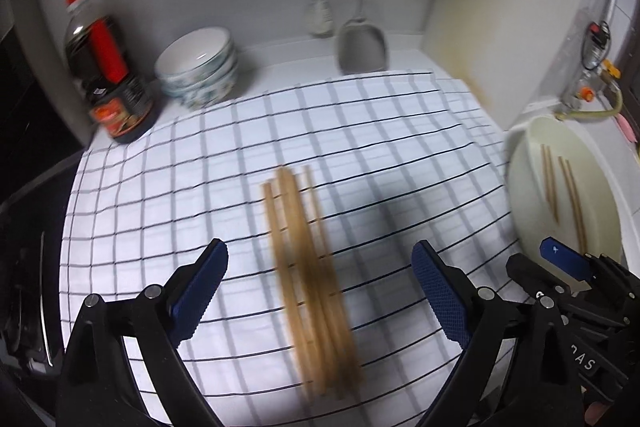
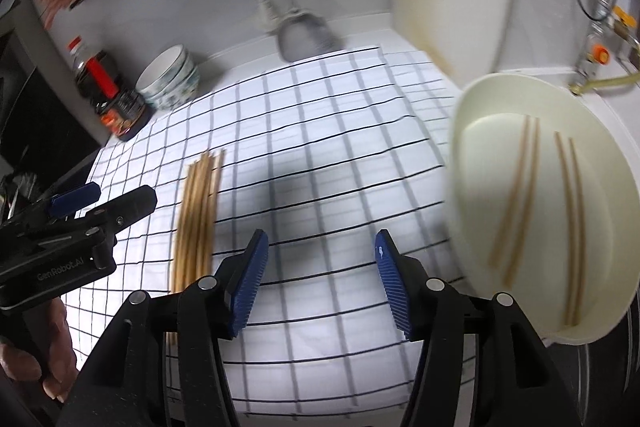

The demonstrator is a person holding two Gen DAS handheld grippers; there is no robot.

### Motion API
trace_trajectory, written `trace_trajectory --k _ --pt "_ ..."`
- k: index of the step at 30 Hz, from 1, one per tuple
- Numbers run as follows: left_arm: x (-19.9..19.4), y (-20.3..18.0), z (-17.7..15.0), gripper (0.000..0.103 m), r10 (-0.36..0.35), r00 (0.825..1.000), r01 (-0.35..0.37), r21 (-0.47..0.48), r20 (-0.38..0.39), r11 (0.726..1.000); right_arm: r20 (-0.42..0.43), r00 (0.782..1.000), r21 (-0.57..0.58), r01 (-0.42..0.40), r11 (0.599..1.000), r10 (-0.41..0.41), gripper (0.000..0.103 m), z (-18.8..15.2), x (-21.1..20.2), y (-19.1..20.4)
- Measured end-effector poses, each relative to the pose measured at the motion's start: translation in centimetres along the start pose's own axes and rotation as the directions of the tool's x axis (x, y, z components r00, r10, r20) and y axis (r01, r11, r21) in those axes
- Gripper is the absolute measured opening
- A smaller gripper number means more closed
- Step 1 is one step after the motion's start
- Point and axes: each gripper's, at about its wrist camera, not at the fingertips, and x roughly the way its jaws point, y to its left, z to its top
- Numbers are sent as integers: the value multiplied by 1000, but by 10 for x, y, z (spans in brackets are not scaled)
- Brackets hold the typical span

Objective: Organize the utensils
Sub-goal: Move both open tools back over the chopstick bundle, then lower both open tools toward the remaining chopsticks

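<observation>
Wooden chopsticks bundle [image 1: 308, 275] lies on checked cloth [image 1: 400, 147], straddled by my left gripper [image 1: 320, 291], jaws spread. Right gripper [image 2: 320, 279] spread, empty; cream basin [image 2: 472, 167] with four chopsticks at 2 o'clock. I'd descend square and pinch mid-bundle so none roll away.

Chopsticks [image 1: 308, 267]: tan wood. Cloth [image 1: 200, 167]: white, black-grey grid. Basin [image 2: 480, 147]: cream. Gripper pads [image 1: 200, 291]: blue. Bottle [image 1: 106, 75]: dark, red label. Bowls [image 1: 200, 75]: white, blue-green pattern.
</observation>
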Motion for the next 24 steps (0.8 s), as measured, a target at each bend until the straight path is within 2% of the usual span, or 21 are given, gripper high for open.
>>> trace_trajectory --k 12,24 --pt "26 81 -44 92 39 997 -45 -83 -67 996 -49 999 -62 -13 998 10 53 -21 49 58" --pt "48 103 -64 92 67 995 -77 -145 -72 986 -63 998 -137 -8 991 -1 53 -19 94 84"
